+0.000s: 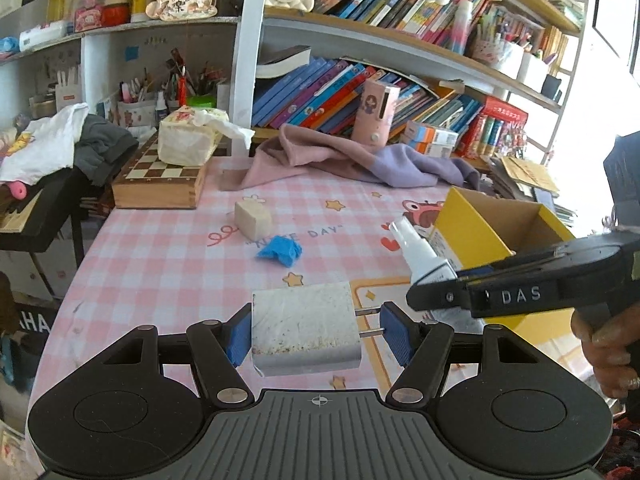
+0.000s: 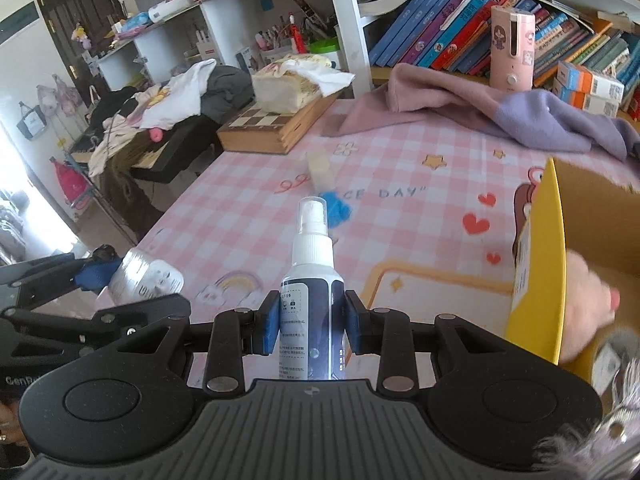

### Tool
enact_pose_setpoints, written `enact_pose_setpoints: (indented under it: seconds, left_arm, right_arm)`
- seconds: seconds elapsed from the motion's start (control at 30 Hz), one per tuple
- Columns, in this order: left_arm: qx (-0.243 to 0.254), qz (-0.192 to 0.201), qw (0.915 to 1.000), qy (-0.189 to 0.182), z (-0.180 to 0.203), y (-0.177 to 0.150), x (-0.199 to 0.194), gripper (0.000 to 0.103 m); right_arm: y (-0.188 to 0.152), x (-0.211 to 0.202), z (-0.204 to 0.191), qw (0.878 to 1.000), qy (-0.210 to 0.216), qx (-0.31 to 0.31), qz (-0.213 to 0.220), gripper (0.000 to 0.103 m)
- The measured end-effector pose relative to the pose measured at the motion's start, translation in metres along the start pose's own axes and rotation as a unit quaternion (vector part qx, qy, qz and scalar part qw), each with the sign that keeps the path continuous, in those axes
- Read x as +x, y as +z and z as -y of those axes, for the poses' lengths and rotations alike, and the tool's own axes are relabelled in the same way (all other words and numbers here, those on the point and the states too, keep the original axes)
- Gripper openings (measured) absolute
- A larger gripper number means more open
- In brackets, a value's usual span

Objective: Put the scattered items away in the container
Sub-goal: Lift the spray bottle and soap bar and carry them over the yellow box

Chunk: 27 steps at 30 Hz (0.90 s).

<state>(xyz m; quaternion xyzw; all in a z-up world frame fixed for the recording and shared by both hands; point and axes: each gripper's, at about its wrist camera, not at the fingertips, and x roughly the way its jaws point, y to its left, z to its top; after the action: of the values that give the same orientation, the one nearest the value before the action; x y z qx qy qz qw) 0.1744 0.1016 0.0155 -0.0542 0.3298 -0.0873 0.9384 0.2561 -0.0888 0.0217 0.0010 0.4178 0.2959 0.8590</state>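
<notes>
Yellow box [image 1: 472, 236] stands open-topped on the counter [image 1: 168, 264], ahead and to the right of both sets of jaws; something pale and fluffy shows inside it in the right wrist view, identity unclear.

White charger [image 1: 306, 330] sits crosswise in the left gripper [image 1: 316, 336]: jaws about half open, one blue pad flat on its side, the other against the prong tips. Block is scuffed and speckled, two metal prongs out to the right. It looks lifted clear of the counter, presumably so it can pass over the box rim.

Spray bottle [image 2: 312, 280] is clamped at the waist in the right gripper [image 2: 312, 322], jaws nearly closed on it. White body, dark printed label, clear cap, nozzle pointing away from the jaws. It lies just left of the box, likely next in.

Beyond the jaws, untouched on the counter: a cream block [image 1: 253, 220] and, just beside it, a crumpled blue scrap [image 1: 279, 252]. Further back, a pink and lilac cloth [image 1: 352, 156].
</notes>
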Motion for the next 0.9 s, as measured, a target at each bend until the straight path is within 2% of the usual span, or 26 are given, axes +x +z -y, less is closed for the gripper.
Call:
enact_pose_setpoints:
  seconds: [0.47,0.7,0.9]
  left_arm:
    - [-0.002,-0.005,0.9998,-0.022,0.018,-0.05,-0.072,0.067]
    - [0.003,-0.014,0.999,-0.043,0.029,-0.07,-0.088,0.067]
    - [0.013,-0.02,0.9975,-0.066,0.038,-0.076,-0.092,0.067]
  right_arm:
    - [-0.08,-0.056,-0.043,1.0,0.005,0.022,0.005,0.031]
    - [-0.117,-0.08,-0.055,0.999,-0.016,0.032,0.006,0.031]
    - [-0.139,-0.1,-0.051,0.998,-0.041,0.053,0.005,0.031]
